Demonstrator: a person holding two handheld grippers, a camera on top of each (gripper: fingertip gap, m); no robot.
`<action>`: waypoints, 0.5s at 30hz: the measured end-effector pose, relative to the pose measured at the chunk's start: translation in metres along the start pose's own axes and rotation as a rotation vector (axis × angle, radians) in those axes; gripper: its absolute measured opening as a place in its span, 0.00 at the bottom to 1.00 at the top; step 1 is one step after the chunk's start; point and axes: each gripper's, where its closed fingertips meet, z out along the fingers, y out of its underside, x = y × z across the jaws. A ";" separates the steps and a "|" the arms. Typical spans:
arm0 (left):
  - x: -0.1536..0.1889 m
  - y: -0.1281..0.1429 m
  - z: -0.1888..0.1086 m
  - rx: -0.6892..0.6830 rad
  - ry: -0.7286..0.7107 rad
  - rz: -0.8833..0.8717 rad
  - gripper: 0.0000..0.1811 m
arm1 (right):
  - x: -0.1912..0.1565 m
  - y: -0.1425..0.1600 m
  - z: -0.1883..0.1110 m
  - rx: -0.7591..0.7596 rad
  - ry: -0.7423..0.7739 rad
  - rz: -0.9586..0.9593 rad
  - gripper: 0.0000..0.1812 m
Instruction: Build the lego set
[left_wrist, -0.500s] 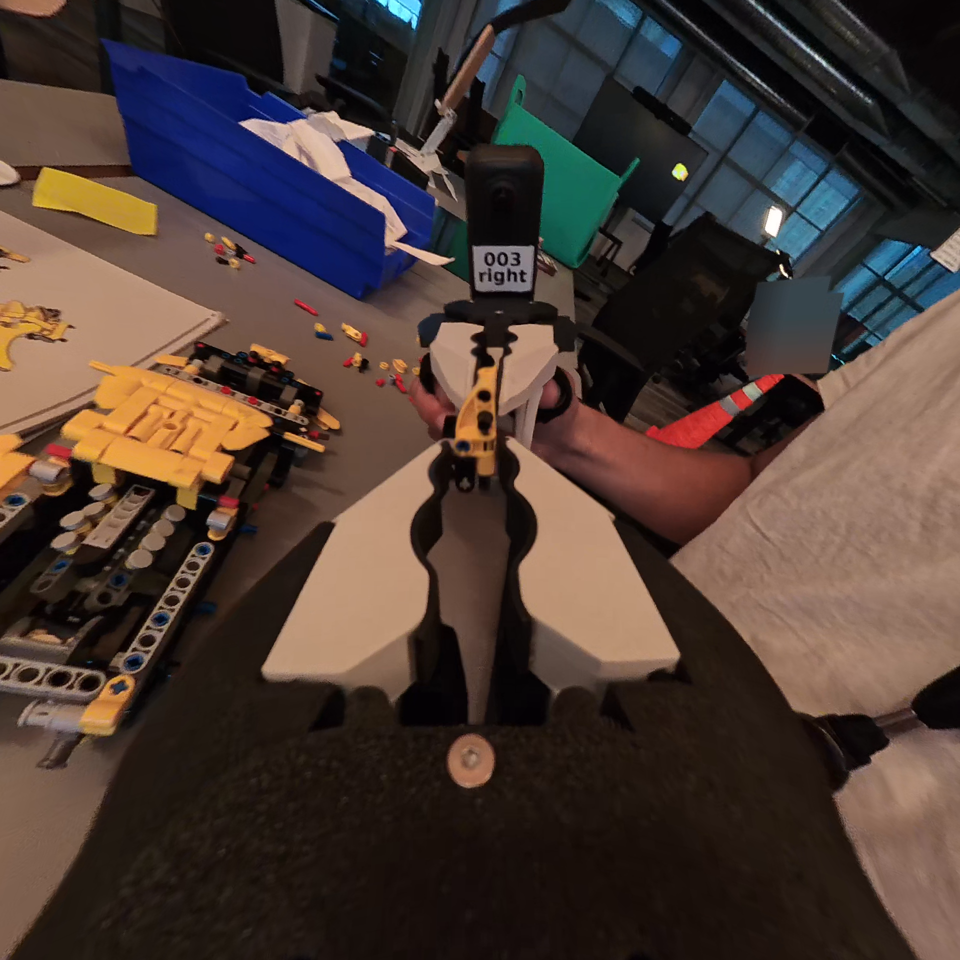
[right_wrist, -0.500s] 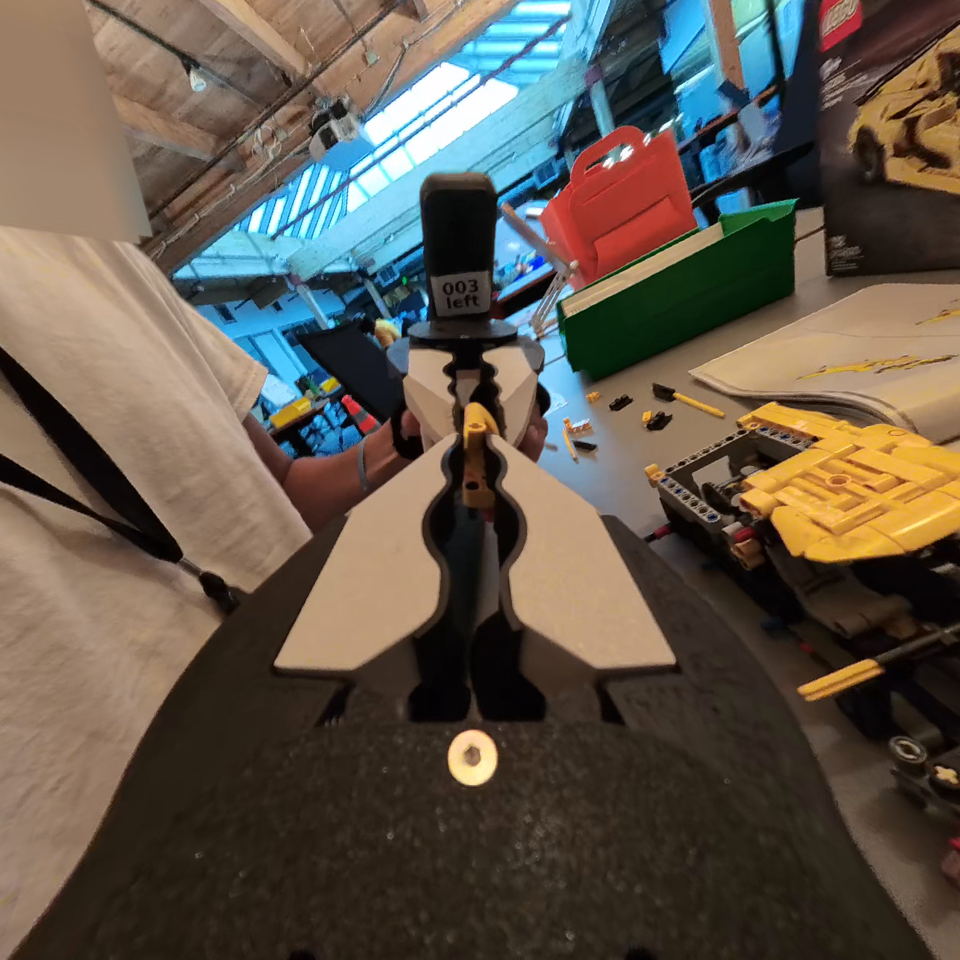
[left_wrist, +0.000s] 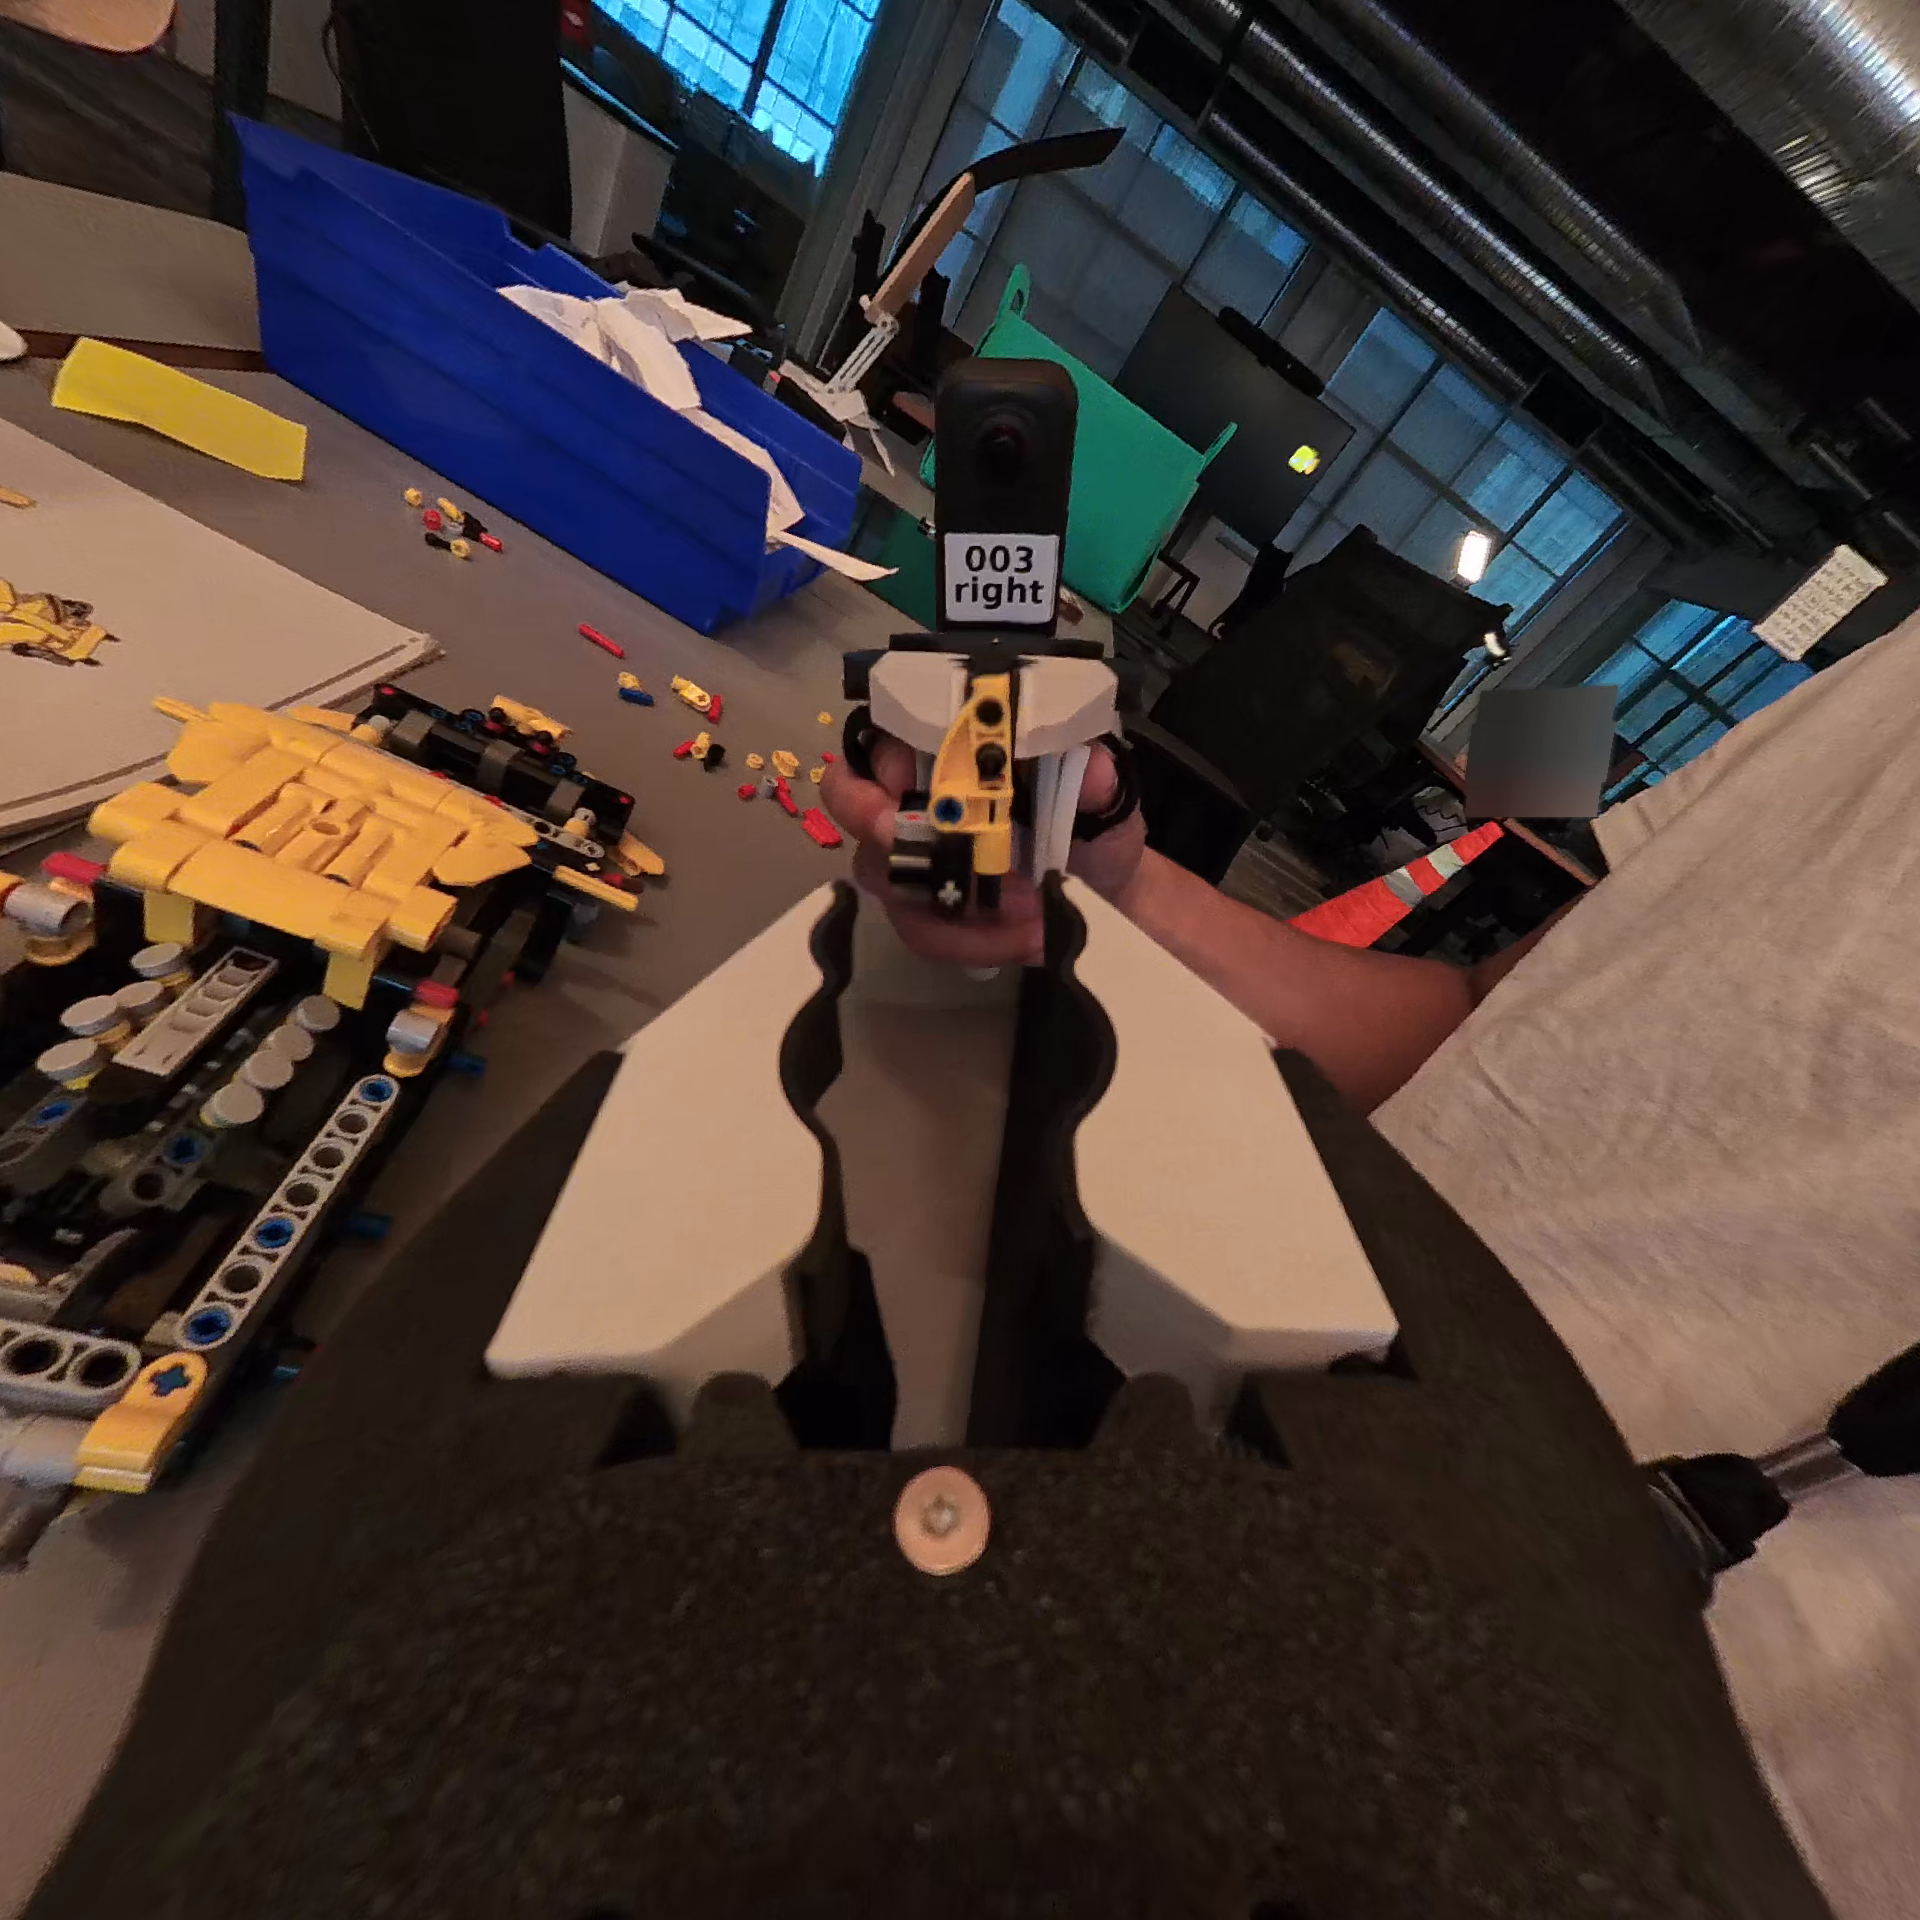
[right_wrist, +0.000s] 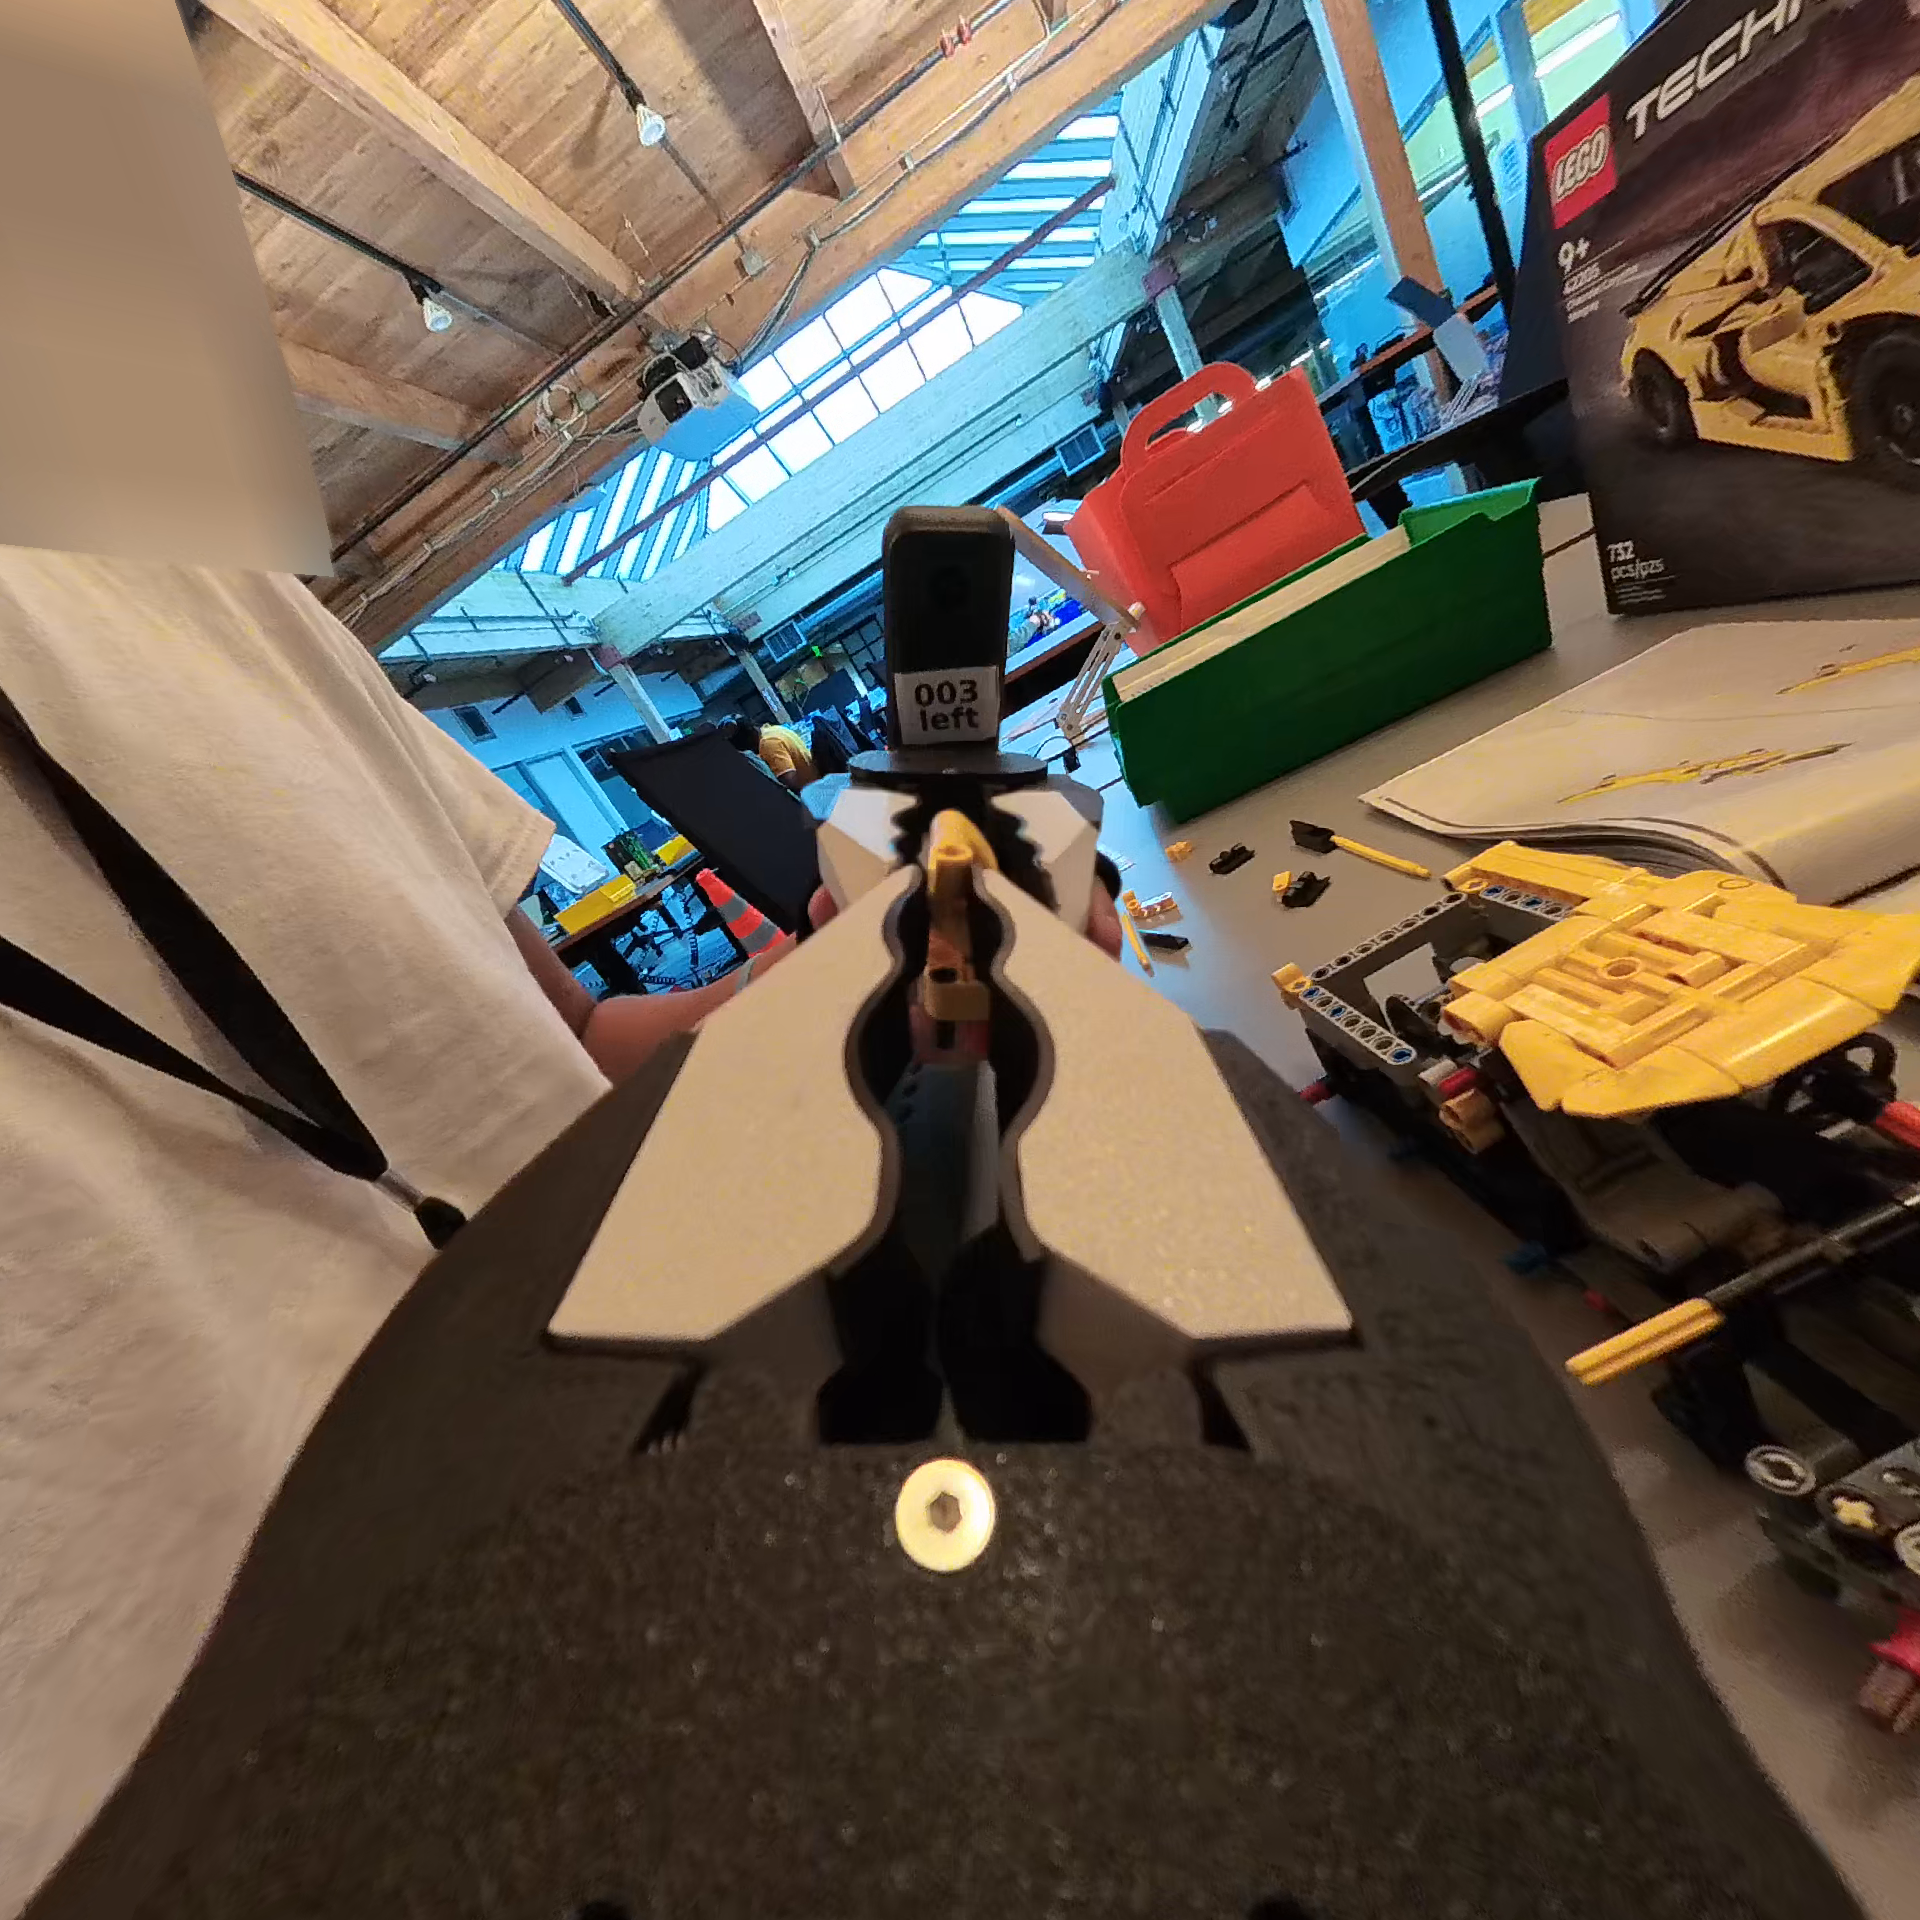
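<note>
The 2 claws face each other in the air above the desk (left_wrist: 582, 582), close in front of the person's white shirt. The right claw (right_wrist: 951, 914) is closed on a small yellow subassembly (left_wrist: 966, 800), a curved yellow beam with a few black and grey parts at its lower end; in the left wrist view this piece hangs from the right claw's tips, clear of everything else. The left claw (left_wrist: 940, 894) is open, with a clear gap between its fingers, and it holds nothing; its tips are near the lower end of the piece but seem not to touch it. The half-built yellow car (left_wrist: 301, 862) lies on the desk to the side, well apart from both claws, with loose small parts (left_wrist: 707, 727) scattered between it and a blue bin (left_wrist: 499, 343), and the open instruction booklet (right_wrist: 1662, 758) beyond it. The main risk seems to be the thin grip: the right claw pinches only the upper part of the beam, so a push from the left claw could turn the piece in the grip or make it slip out and fall among the loose parts. If the left claw closes on the black and grey end with bad alignment, those small parts may come off their pins. How firmly they are seated cannot be judged from here.
</note>
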 end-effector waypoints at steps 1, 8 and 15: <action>-0.002 0.001 0.000 -0.005 -0.020 0.008 0.23 | 0.001 0.000 0.000 0.000 0.003 -0.002 0.03; 0.001 0.007 0.009 -0.038 -0.016 0.051 0.13 | -0.001 0.009 0.007 -0.039 -0.014 0.031 0.03; -0.003 0.002 0.010 -0.061 -0.113 0.179 0.13 | 0.000 0.004 0.006 0.024 -0.083 0.254 0.03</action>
